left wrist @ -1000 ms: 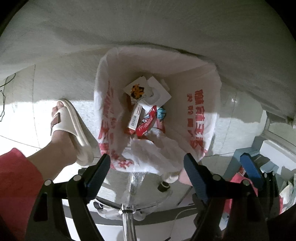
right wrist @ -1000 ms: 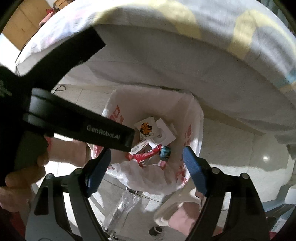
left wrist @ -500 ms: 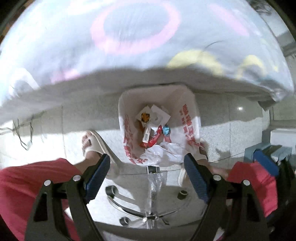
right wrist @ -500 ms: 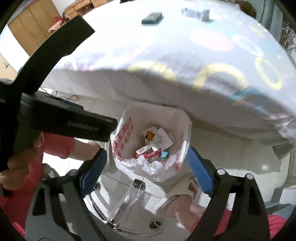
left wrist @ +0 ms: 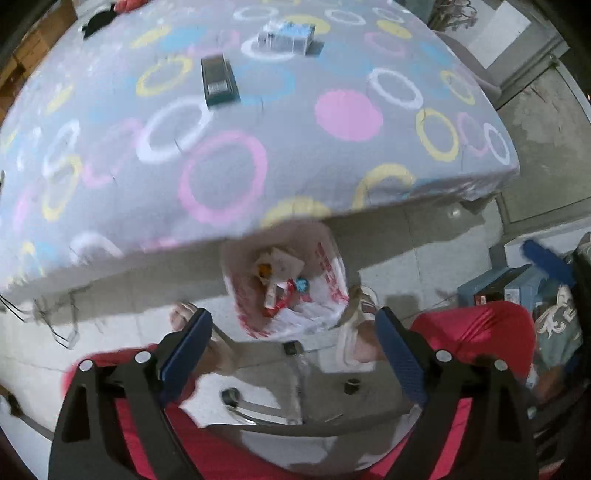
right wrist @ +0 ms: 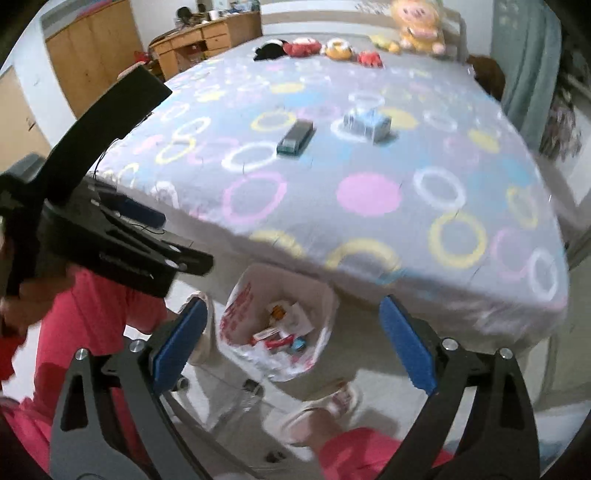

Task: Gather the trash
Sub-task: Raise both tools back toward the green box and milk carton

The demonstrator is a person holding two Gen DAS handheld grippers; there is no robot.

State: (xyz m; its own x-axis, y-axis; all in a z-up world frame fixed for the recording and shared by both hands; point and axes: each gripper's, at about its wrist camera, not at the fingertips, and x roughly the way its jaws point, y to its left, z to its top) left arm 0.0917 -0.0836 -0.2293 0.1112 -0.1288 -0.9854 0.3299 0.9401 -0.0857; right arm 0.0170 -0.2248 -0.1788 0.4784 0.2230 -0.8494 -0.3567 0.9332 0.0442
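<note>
A white bin bag with red print [left wrist: 332, 269] [right wrist: 236, 314] stands on the floor by the bed, holding several wrappers and cards. On the bed sheet lie a dark flat box [left wrist: 218, 82] [right wrist: 295, 137] and a pale blue-and-white packet [left wrist: 286, 36] [right wrist: 366, 123]. My left gripper [left wrist: 291, 347] is open and empty, high above the bag. My right gripper [right wrist: 291, 339] is open and empty too, above the bag. The left gripper's body also shows at the left in the right wrist view [right wrist: 110, 236].
The bed [right wrist: 369, 192] has a grey sheet with coloured rings. Plush toys [right wrist: 419, 33] line its far end. Wooden cupboards [right wrist: 96, 48] stand at the back left. A chair base [left wrist: 258, 406] and the person's slippered feet [right wrist: 325, 402] are below. Boxes [left wrist: 498, 286] sit at the right.
Both grippers have risen and pulled back from the bag. The bed top with the box and packet has come into view. Both stay open.
</note>
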